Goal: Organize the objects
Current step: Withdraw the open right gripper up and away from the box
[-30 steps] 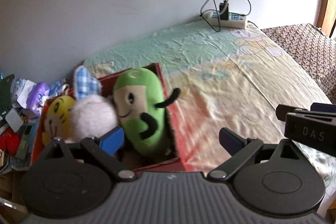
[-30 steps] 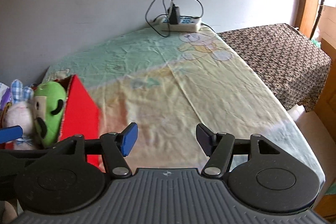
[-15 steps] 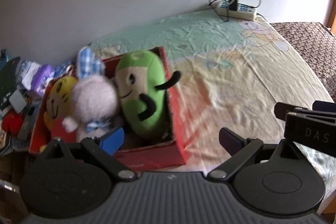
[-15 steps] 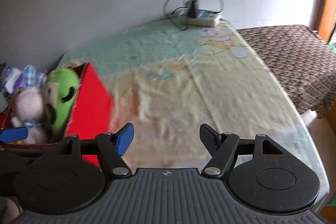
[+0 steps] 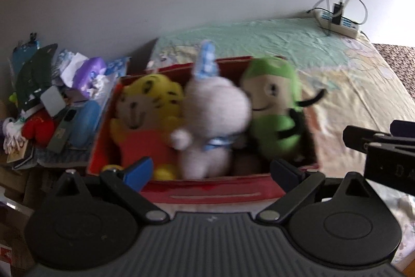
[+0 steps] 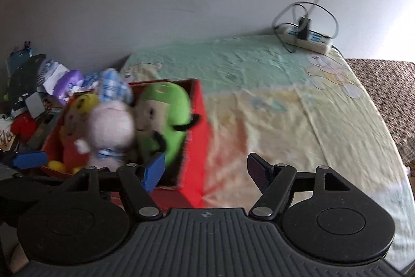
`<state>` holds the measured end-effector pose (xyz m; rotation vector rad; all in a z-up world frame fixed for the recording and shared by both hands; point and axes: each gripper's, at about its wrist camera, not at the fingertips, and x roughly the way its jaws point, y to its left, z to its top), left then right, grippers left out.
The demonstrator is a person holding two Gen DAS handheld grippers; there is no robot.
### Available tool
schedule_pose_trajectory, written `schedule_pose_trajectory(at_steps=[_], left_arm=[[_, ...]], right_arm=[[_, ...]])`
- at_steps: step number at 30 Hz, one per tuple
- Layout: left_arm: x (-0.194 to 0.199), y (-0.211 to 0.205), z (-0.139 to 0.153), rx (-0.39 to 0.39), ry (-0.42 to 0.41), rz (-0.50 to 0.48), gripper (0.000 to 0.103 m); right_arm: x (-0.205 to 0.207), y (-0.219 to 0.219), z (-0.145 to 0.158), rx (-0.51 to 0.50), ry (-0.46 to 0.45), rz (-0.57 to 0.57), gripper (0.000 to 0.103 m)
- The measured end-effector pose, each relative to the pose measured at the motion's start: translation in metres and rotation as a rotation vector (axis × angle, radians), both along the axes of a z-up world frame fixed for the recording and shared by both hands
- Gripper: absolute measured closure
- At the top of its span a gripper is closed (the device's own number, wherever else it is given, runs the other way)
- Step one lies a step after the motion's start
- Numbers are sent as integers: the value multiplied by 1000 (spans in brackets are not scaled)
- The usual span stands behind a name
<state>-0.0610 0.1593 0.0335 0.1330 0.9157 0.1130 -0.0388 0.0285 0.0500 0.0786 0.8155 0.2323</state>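
Toys fill the red box (image 5: 207, 192): tiger (image 5: 149, 108), bunny (image 5: 212, 110), green plush (image 5: 275, 105). Your left tool (image 5: 210, 168) and right tool (image 6: 205, 168) hover beside the box, fingers apart, gripping nothing.

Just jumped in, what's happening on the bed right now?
Three plush toys, a yellow tiger, a white bunny and a green one, sit side by side in the red box. The left gripper and right gripper both hover near it, jaws open, holding nothing.
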Motion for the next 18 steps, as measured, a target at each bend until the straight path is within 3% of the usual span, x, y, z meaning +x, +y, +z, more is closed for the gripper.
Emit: schedule_pose_trajectory(at_steps=[18], left_arm=[[29,92,-15,-27,14,32,5]], right_arm=[[17,81,-4,-66,-9,-18,23]])
